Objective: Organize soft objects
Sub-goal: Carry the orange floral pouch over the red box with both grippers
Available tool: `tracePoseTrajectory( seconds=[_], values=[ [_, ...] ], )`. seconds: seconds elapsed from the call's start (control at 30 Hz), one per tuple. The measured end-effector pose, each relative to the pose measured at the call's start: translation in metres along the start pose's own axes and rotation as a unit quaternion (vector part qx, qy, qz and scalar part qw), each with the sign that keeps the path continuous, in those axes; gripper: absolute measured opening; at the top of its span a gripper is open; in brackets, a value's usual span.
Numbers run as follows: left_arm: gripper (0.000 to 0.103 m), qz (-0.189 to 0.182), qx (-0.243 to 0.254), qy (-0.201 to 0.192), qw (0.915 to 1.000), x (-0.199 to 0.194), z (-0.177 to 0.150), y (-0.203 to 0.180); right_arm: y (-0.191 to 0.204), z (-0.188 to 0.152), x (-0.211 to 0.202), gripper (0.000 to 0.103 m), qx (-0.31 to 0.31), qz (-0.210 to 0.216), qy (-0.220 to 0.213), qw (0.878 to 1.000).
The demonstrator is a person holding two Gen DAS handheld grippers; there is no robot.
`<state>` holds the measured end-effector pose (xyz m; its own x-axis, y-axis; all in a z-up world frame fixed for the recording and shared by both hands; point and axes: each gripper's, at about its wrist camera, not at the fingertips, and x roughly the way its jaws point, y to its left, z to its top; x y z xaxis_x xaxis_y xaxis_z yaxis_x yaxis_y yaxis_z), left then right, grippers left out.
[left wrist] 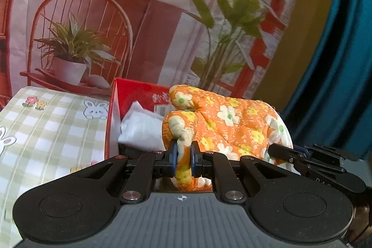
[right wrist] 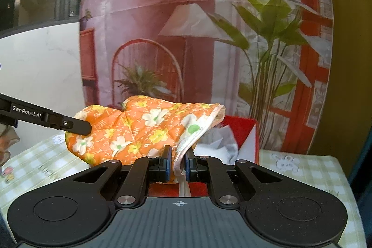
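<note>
An orange floral oven mitt (left wrist: 223,122) is hanging in the air between two grippers, above a red box (left wrist: 111,122) that is holding white padding (left wrist: 141,129). The left gripper (left wrist: 184,155) is pinching the mitt's fingertip end, while the right gripper (right wrist: 178,163) is clamping its white-trimmed cuff. The box is sitting on a green checked tablecloth (left wrist: 53,131) before a printed backdrop (left wrist: 104,15).

Black gripper (left wrist: 184,158), blue pads, silver screws, ribbed grey base.
</note>
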<state>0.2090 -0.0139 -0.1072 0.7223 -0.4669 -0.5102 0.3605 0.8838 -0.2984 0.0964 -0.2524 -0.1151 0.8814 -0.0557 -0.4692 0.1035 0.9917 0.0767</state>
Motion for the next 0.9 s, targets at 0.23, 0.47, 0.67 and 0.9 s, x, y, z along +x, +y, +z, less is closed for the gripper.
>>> tracePoseTrajectory(
  seconds=[0.23, 0.47, 0.67, 0.9],
  values=[
    [0.012, 0.019, -0.077, 0.033, 0.9963, 0.047, 0.025, 0.024, -0.020, 0.016, 0.061, 0.011, 0.019, -0.012, 0.038, 0.999],
    [0.012, 0.055, -0.037, 0.053, 0.9964, 0.069, 0.029, 0.018, -0.026, 0.019, 0.105, 0.011, 0.022, -0.005, 0.098, 0.995],
    [0.012, 0.060, -0.013, 0.064, 0.9961, 0.075, 0.027, 0.016, -0.033, 0.015, 0.115, 0.011, 0.054, -0.007, 0.116, 0.992],
    [0.013, 0.058, 0.002, 0.072, 0.9957, 0.076, 0.024, 0.015, -0.031, 0.008, 0.116, 0.012, 0.050, -0.012, 0.128, 0.990]
  ],
)
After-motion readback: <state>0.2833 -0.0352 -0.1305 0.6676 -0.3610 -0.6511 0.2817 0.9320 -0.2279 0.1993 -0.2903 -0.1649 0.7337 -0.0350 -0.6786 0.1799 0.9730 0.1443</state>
